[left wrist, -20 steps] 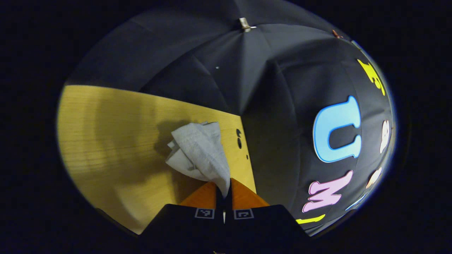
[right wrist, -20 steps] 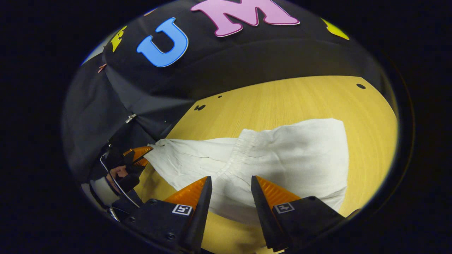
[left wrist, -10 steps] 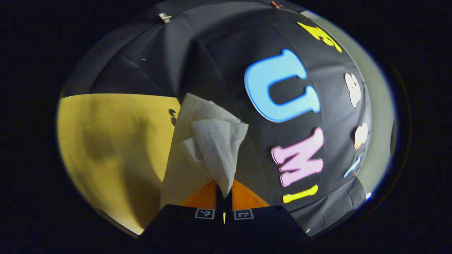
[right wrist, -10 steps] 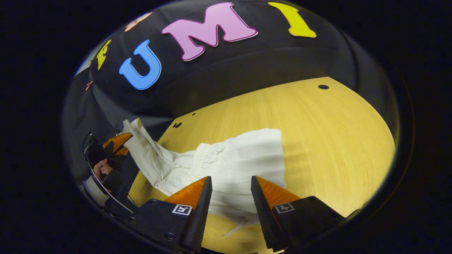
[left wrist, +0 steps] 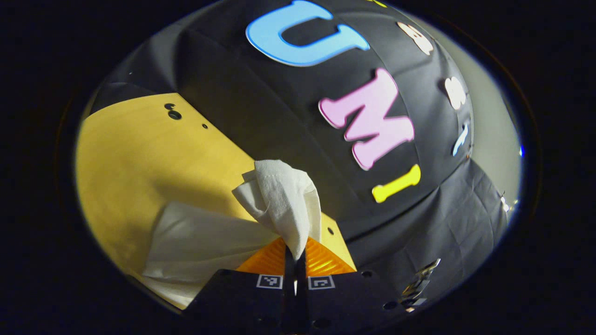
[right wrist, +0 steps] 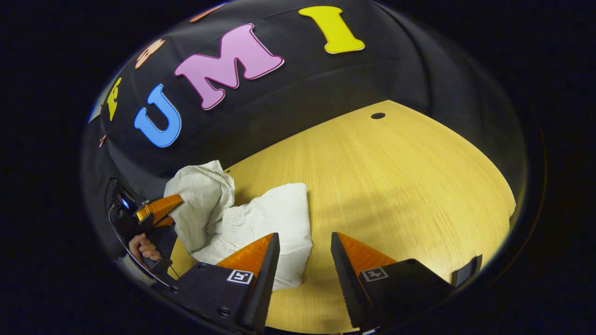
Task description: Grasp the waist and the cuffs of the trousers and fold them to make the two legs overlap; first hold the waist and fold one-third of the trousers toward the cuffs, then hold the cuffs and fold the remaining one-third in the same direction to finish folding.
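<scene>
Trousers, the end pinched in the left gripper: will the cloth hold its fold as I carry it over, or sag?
Likely sag: the trousers look thin and floppy, bunching above the left gripper. Probably light, since a small pinch lifts that end. The part on the table may drag or crease.

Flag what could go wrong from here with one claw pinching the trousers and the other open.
1. The left claw pinches only a bunched corner of the white cloth trousers; it may slip or drag layers unevenly.
2. The right claw is open, pinning nothing, so the folded stack could shift on the smooth yellow wooden table.
3. The lifted part hangs crumpled and may land creased, not flat.
</scene>
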### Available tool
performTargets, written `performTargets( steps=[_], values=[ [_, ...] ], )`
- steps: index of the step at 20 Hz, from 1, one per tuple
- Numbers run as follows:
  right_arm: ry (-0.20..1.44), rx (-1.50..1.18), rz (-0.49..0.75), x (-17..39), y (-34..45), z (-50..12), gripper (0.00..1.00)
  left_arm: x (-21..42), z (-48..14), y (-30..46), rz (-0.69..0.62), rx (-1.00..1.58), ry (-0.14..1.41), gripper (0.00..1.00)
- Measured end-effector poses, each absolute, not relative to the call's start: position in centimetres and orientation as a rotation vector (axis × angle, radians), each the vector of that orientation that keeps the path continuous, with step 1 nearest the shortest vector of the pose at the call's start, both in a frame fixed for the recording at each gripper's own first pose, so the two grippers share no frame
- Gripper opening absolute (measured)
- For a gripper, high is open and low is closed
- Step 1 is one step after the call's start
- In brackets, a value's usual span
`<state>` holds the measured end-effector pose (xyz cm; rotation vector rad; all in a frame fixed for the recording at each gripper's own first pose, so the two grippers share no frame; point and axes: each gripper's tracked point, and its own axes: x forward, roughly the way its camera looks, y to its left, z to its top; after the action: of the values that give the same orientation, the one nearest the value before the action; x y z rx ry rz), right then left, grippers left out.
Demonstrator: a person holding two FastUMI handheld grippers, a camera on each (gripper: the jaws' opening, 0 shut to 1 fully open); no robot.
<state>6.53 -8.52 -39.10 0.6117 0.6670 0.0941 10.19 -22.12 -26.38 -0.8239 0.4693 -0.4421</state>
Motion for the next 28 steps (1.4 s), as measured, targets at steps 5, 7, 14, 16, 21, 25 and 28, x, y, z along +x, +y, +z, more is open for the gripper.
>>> performTargets(
  steps=[5,7,14,16,21,25,28],
  values=[
    [0.674,0.634,0.055,5.5,-11.9,-39.9,0.69,7.4,-32.1,-27.7,-0.494,-0.626,0.588,0.06],
    [0.677,0.641,0.044,5.5,-12.8,-40.2,0.69,6.5,-34.5,-29.0,-0.504,-0.538,0.622,0.06],
    [0.668,0.64,0.049,6.2,-14.5,-39.9,0.69,4.0,-40.0,-31.3,-0.617,0.137,0.594,0.05],
    [0.662,0.65,0.051,6.2,-14.5,-39.5,0.69,3.8,-40.1,-31.3,-0.62,0.284,0.572,0.06],
    [0.659,0.645,0.082,6.3,-13.1,-38.6,0.69,3.0,-39.4,-31.7,-0.659,0.358,0.575,0.41],
    [0.653,0.646,0.1,6.2,-11.9,-37.1,0.69,2.8,-36.5,-30.8,-0.638,0.318,0.566,0.94],
    [0.642,0.648,0.132,6.1,-9.9,-35.4,0.69,2.7,-33.4,-29.3,-0.621,0.256,0.549,0.98]
  ],
)
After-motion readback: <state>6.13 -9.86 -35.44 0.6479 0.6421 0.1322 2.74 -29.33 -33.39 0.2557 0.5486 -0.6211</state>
